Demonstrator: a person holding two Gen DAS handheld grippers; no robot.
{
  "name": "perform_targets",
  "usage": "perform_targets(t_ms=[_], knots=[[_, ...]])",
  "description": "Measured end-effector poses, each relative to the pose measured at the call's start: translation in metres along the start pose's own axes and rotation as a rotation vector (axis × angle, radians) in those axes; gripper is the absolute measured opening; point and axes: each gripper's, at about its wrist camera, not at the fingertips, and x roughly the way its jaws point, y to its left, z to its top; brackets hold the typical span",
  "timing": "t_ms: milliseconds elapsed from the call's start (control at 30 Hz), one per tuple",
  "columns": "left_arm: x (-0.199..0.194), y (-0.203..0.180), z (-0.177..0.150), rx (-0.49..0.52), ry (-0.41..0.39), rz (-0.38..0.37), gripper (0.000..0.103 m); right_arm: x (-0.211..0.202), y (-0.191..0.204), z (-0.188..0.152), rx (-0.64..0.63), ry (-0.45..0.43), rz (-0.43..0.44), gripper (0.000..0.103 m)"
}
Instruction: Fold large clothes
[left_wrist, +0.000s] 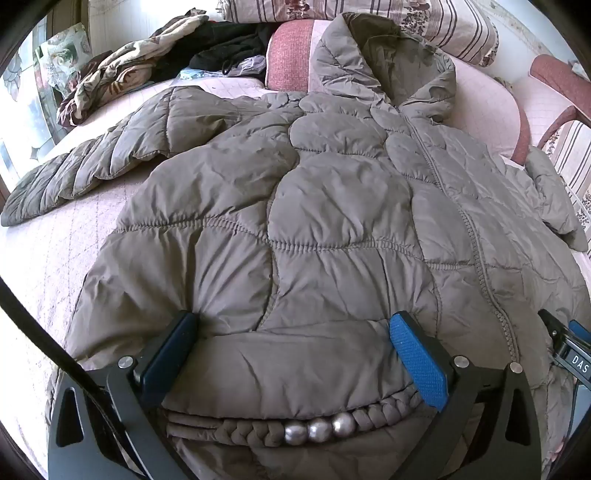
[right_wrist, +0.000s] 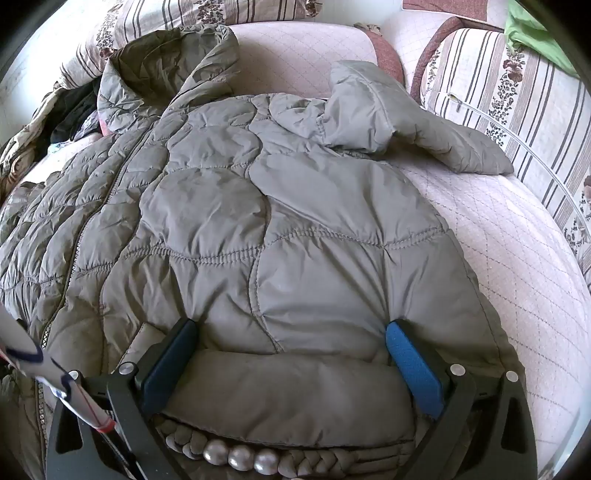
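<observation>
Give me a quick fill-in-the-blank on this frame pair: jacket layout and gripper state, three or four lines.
1. The quilted jacket lies spread with its zipper ____.
2. Both the left gripper and the right gripper have their jaws ____.
3. Three ____ beads sit in the braided trim at the hem.
4. The hood lies at the ____ end from the grippers.

Missing words: closed; open; silver; far
</observation>
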Motion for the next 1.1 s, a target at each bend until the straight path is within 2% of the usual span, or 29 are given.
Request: perform_targets(t_ms=[1100], knots=[[0.0008,-0.0024,0.0003,0.013,0.015,0.027,0.103,0.0061,-0.0013,-0.0030,0.001,0.001,0.001,0.103]])
